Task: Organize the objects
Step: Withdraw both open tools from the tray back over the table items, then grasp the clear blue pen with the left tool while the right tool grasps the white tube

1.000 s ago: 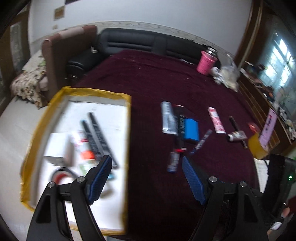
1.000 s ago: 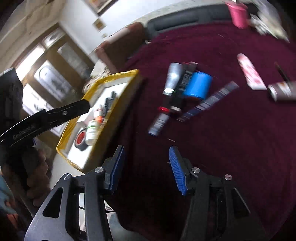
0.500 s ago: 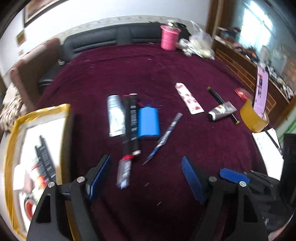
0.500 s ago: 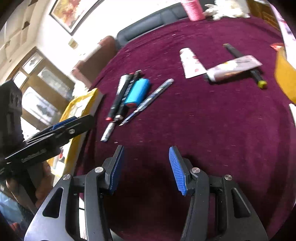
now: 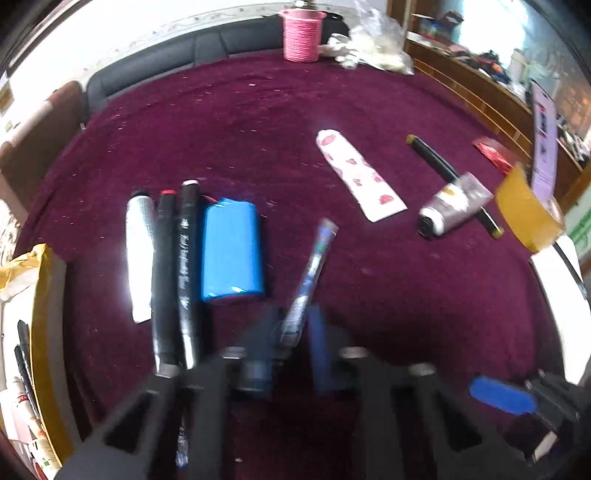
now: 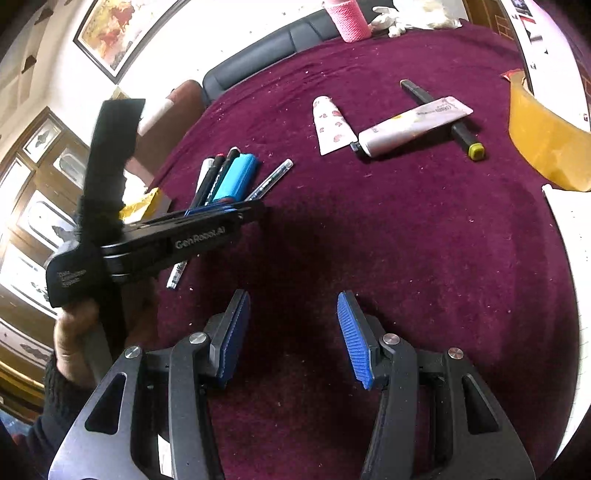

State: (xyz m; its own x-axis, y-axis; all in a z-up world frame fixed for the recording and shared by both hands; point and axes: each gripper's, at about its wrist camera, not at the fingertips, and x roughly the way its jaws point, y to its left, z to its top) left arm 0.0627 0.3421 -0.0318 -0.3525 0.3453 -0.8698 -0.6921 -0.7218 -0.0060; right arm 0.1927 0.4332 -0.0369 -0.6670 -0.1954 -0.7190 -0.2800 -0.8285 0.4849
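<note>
Several items lie on the maroon cloth [image 5: 258,129]. My left gripper [image 5: 293,339] is blurred, its jaws narrowed around the near end of a clear blue pen [image 5: 310,273]; touch cannot be told. Beside it lie a blue battery pack [image 5: 232,251], two black markers [image 5: 173,273] and a silver tube [image 5: 138,243]. In the right wrist view the left gripper [image 6: 236,214] covers the pen [image 6: 271,179]. My right gripper [image 6: 293,336] is open and empty over bare cloth. Further right lie a white tube with red hearts [image 5: 358,177], a cream tube [image 6: 410,127] and a black marker [image 6: 461,134].
A yellow-edged tray [image 5: 37,332] with several items sits at the left edge. A roll of yellow tape [image 6: 543,136] and white paper [image 6: 576,236] lie at the right. A pink cup [image 5: 301,35] and plastic bag [image 5: 373,51] stand at the back.
My left gripper swung right from the tray, dropped to the pen and narrowed its jaws around it. My right gripper turned right and stayed open.
</note>
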